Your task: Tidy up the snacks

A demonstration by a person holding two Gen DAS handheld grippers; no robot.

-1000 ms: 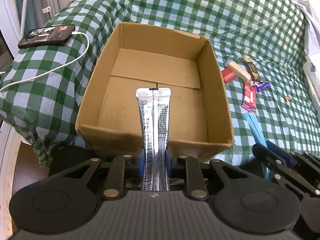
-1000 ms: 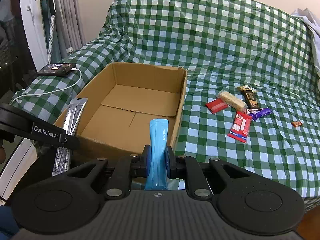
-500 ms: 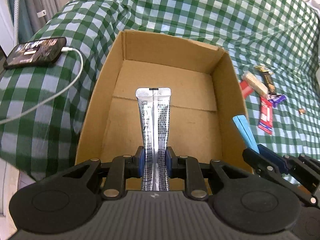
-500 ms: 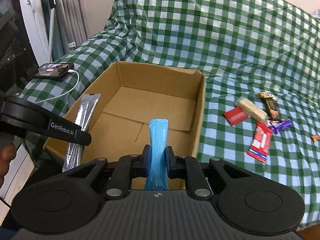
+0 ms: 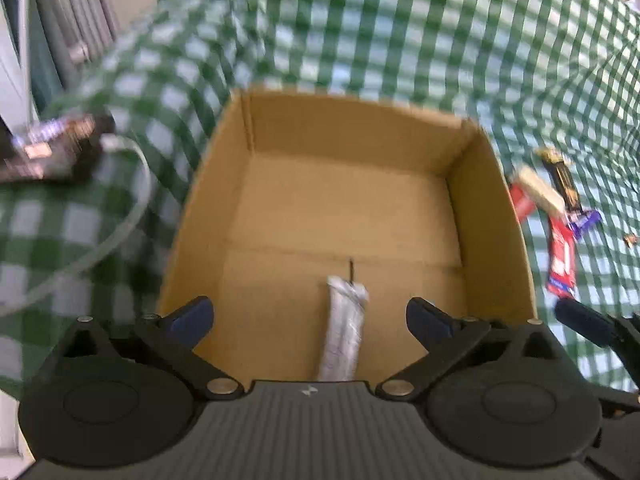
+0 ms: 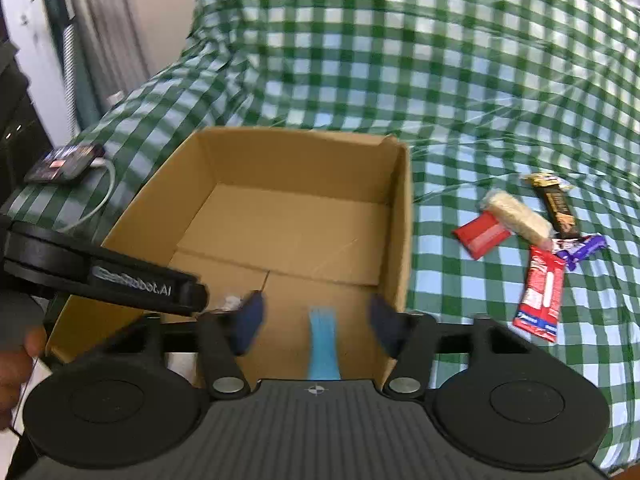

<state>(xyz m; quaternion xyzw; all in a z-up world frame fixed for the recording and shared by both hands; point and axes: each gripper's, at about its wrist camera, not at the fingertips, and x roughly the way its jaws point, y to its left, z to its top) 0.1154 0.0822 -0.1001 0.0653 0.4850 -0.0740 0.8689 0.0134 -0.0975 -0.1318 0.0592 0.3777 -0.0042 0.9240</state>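
An open cardboard box sits on the green checked cloth. My left gripper hangs over its near end with jaws opening wide; the silver snack stick is loose between them, blurred, touching neither pad. My right gripper is beside it over the box's near right part, jaws also opening; the blue snack stick lies free in the gap, blurred. The left gripper's body crosses the right wrist view at left.
Several wrapped snacks lie on the cloth right of the box: a red bar, a red packet, a pale bar, a dark bar, a purple one. A phone with a white cable lies left. A hand shows at lower left.
Both grippers moved forward over the box and their jaws spread apart. The silver stick and the blue stick, gripped before, now sit loose and lower between the fingers.
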